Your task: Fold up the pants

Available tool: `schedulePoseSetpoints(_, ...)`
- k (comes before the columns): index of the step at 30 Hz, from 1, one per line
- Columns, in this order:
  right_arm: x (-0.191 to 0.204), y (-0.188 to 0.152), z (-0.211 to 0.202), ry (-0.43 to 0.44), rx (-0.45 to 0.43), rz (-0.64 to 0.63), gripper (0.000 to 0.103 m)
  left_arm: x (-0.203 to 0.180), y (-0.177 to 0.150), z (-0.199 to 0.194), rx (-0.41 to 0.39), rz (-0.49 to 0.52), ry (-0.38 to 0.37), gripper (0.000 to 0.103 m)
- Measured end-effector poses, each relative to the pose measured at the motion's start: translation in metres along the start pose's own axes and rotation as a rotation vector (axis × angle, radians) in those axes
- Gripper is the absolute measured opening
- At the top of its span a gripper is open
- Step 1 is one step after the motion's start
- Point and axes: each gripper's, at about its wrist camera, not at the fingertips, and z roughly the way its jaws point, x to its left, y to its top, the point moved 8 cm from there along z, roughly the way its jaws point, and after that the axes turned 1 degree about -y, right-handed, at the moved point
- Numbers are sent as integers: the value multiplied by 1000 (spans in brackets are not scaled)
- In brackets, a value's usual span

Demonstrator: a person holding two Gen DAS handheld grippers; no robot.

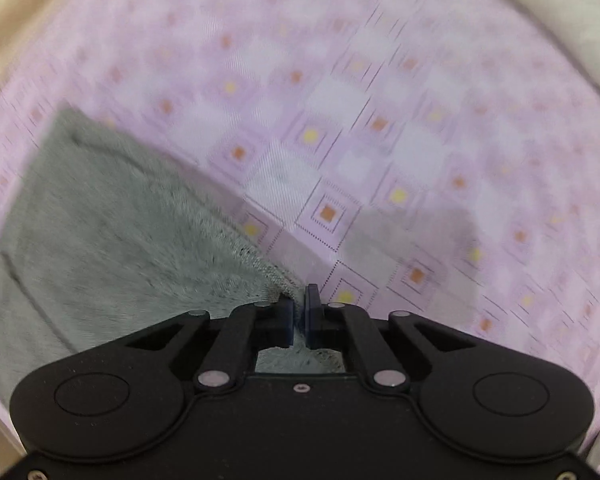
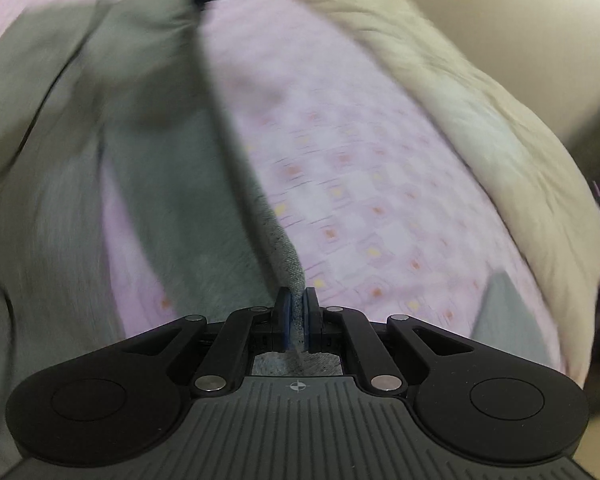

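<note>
The pants (image 2: 172, 200) are pinched by both grippers, left gripper (image 1: 299, 312) and right gripper (image 2: 299, 316) (edge stretched between them, seemingly).

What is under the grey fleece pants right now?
The grey fleece pants lie on a pink checked sheet with orange and yellow squares. Whatever lies directly beneath the fabric is covered.

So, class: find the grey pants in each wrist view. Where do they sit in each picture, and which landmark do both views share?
Left wrist view: the grey pants fill the lower left, one corner pinched in the left claw.
Right wrist view: the grey pants cover the left half, an edge running down into the right claw.
Shared landmark: the pink checked sheet beneath them.
</note>
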Motion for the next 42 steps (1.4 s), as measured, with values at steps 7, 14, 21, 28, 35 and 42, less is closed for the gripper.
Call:
schedulePoseSetpoints(7, 25, -12, -52, 32, -26, 197, 6, 42, -62, -95, -135, 5, -70, 6)
schedulePoseSetpoints(14, 83, -54, -57, 128, 104, 320, 11, 99, -162, -84, -69, -5, 6, 6)
schedulePoseSetpoints(21, 29, -44, -79, -30, 35, 610, 29, 111, -189, -64, -15, -29, 24, 6)
schedulePoseSetpoints(28, -8, -47, 4, -307, 241, 684, 29, 104, -192, -62, -23, 26, 12, 6)
schedulePoseSetpoints(35, -7, -79, 60, -451, 499, 766, 29, 112, -199, -53, 4, 64, -5, 6)
schedulePoseSetpoints(42, -48, -73, 23, -462, 402, 860, 6, 108, -181, -60, -20, 90, -25, 5)
